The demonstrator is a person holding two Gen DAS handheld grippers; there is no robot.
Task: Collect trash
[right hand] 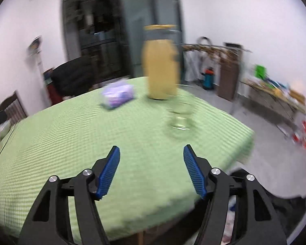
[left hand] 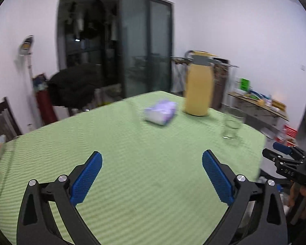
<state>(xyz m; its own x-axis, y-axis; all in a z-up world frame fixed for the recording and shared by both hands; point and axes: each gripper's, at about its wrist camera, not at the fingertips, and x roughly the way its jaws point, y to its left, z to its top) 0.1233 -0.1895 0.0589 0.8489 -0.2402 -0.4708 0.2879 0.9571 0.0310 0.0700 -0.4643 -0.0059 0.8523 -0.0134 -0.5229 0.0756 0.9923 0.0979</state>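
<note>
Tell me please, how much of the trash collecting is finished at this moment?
Done: the middle of the green tablecloth is bare. In hand: nothing; the left tool and right tool are both open and empty. Left: possibly the purple packet; the yellow jug and glass look like keepers.

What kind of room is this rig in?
Most likely a home dining area: a table under a green checked tablecloth with a yellow jug and a drinking glass, a wooden chair, and dark glass sliding doors behind.
</note>
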